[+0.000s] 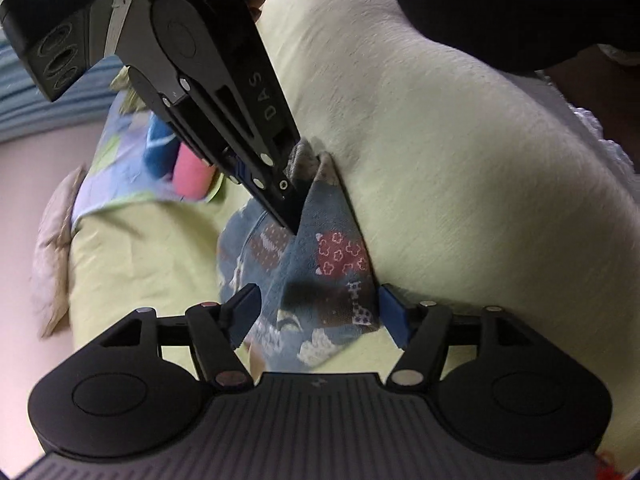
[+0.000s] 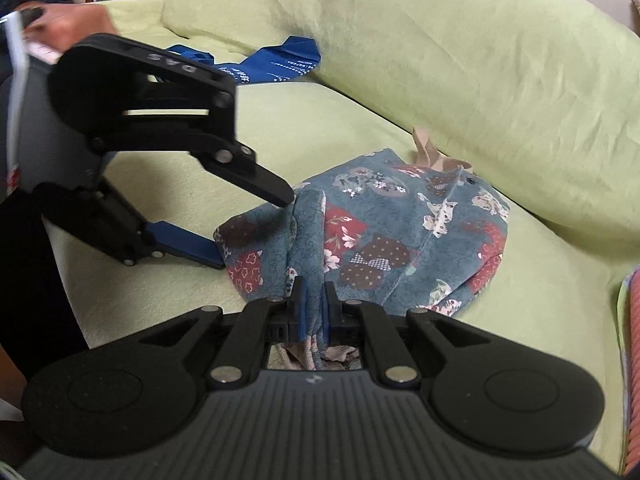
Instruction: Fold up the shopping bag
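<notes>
The shopping bag (image 2: 400, 232) is blue-grey cloth with red and brown flower patches, lying crumpled on the green sofa seat (image 2: 320, 120). Its beige handle (image 2: 426, 152) sticks up at the far edge. My right gripper (image 2: 315, 300) is shut on a raised fold of the bag's near edge. In the left wrist view it comes in from the upper left, and the right gripper (image 1: 294, 220) pinches the top of a tented ridge of the bag (image 1: 332, 264). My left gripper (image 1: 320, 308) stands open astride that ridge. From the right wrist view, the left gripper (image 2: 248, 228) sits at the bag's left edge.
A bright blue bag (image 2: 272, 64) lies at the back of the seat against the green back cushion (image 2: 440, 40). A patterned cloth with a pink roll (image 1: 188, 176) lies further along the sofa. A person's hand (image 2: 68, 24) holds the left gripper. A red striped item (image 2: 634, 360) is at the right edge.
</notes>
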